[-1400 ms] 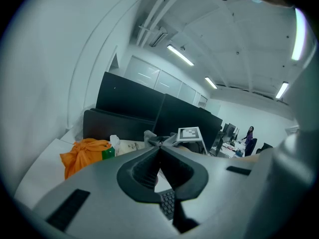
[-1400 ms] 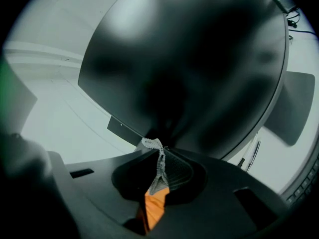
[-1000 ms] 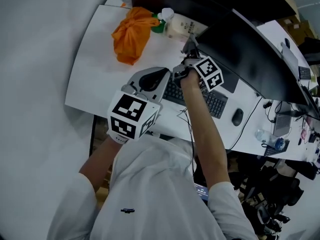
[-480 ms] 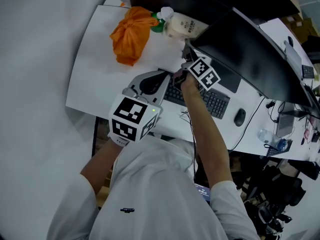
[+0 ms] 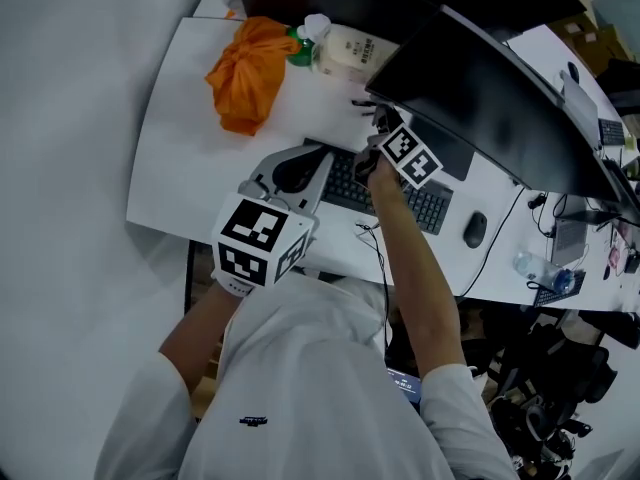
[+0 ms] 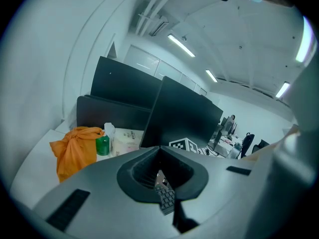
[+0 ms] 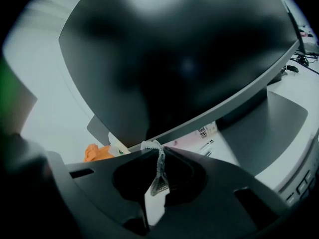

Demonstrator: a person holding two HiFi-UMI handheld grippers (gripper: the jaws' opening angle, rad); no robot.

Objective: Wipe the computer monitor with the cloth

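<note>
1. Desk (image 5: 180,148): white top, carrying every item below.
2. Computer monitor (image 5: 480,88): wide, dark, unlit screen on a grey stand, filling most of the right gripper view (image 7: 184,59); it stands behind the keyboard.
3. Keyboard (image 5: 432,206): dark, flat on the desk in front of the monitor, partly under both grippers.
4. Orange fabric bundle (image 5: 245,73): knotted, lying at the desk's far left, well apart from both grippers.
5. Left gripper (image 5: 297,171): held low over the keyboard's left end, pointing toward the monitor; its 2 jaws are closed tip to tip (image 6: 160,147) with nothing between them.
6. Right gripper (image 5: 378,120): raised at the monitor's lower left corner, jaws clamped (image 7: 160,151) on the cloth.
7. Cloth (image 7: 159,169): white, mesh-textured, pinched at the jaw tips, its top edge just at the monitor's lower bezel; contact with the screen cannot be told.
8. White carton (image 5: 352,53): printed, lying beside the bundle, under the monitor's left edge.
9. Green bottle (image 5: 300,43): between bundle and carton.
10. Mouse (image 5: 473,230): dark, right of the keyboard.
</note>
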